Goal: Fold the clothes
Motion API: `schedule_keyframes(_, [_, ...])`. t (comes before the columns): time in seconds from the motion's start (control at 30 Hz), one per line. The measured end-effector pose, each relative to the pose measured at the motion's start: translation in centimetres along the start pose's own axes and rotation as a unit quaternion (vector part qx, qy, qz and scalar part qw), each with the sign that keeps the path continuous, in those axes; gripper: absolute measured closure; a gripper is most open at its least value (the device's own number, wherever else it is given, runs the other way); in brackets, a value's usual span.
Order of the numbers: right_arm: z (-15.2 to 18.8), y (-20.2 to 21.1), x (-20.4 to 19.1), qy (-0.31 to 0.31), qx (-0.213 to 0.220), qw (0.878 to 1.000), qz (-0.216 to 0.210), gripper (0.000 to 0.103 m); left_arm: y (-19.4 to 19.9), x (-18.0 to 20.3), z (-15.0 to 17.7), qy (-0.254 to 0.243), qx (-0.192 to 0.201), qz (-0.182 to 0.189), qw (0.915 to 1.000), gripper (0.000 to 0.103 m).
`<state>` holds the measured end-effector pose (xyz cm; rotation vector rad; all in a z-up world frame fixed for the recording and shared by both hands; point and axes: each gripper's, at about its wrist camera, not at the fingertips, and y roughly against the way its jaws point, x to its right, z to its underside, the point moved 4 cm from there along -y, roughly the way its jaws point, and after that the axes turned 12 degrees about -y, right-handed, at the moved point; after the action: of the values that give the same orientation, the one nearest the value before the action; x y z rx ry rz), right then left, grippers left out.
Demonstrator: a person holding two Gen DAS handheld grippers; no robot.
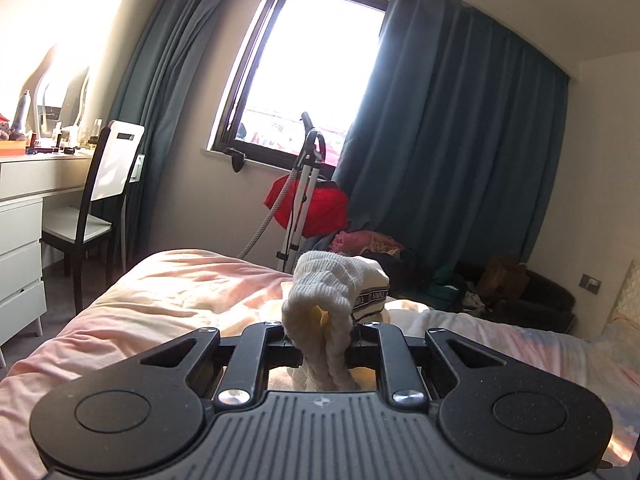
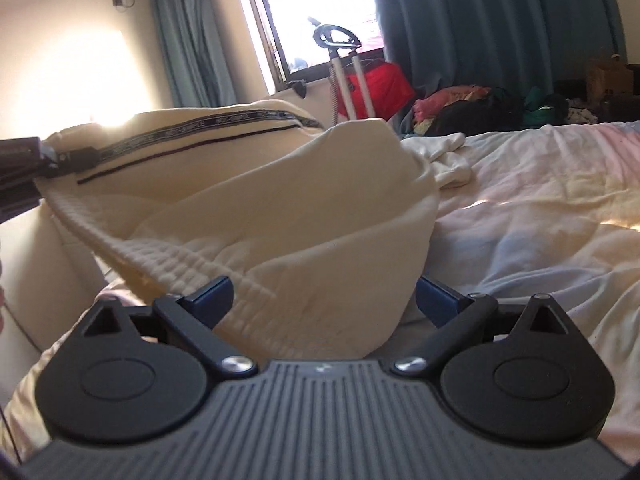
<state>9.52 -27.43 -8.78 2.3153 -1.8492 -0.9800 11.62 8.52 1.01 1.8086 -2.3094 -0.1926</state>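
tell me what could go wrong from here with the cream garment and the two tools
1. The left tool pinches only a bunched ribbed edge of the cream garment; that small bite might slip if pulled.
2. The right tool stands open with cloth between its fingers; closing now may catch a thick wad rather than one edge, giving a crooked fold.
3. The garment sags unevenly over the bed, so creases could get folded in.

One cream garment [image 2: 304, 216], two tools [image 1: 320, 340] [image 2: 324, 300]
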Motion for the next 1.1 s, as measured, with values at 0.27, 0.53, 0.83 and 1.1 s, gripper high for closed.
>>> schedule_keyframes(0.27, [3.7,-3.8,-1.0,-0.003,-0.060,0.998,0.030,0.004,0.1,-6.1,2.5,0.069,0.000,0.008,0.9976,0.086])
schedule_keyframes(0.53, [6.9,-6.9,-3.3,0.065,-0.115,0.991,0.017,0.004,-1.0,-11.6,4.6,0.142,-0.024,0.025,0.9892,0.085])
schedule_keyframes(0.83, [4.6,-6.1,-0.9,-0.006,0.028,0.997,0.074,0.004,-3.3,-12.9,5.8,0.170,-0.045,0.009,0.9843,0.085])
schedule_keyframes(1.1, [5.8,-8.1,-2.1,0.023,-0.068,0.996,0.057,0.055,-4.9,-12.5,6.4,0.148,-0.050,-0.005,0.9878,0.085])
